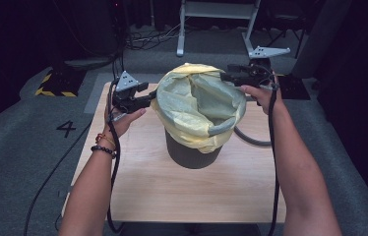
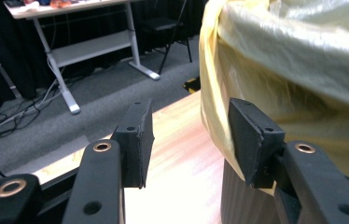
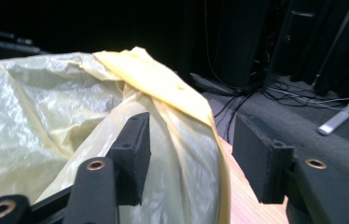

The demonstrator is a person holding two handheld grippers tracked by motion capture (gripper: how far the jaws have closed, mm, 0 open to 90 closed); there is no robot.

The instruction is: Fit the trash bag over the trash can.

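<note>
High view: a dark bin stands mid-table, its yellow bag draped over the rim, with the left gripper at the bag's left edge and the right gripper at its far right edge. Left gripper view: jaws spread, one pad touching the bag's overhang, nothing pinched. Right gripper view: jaws spread around a raised fold, pinching nothing; the step likely goes best by pinching both edges firmly before pulling evenly down.
</note>
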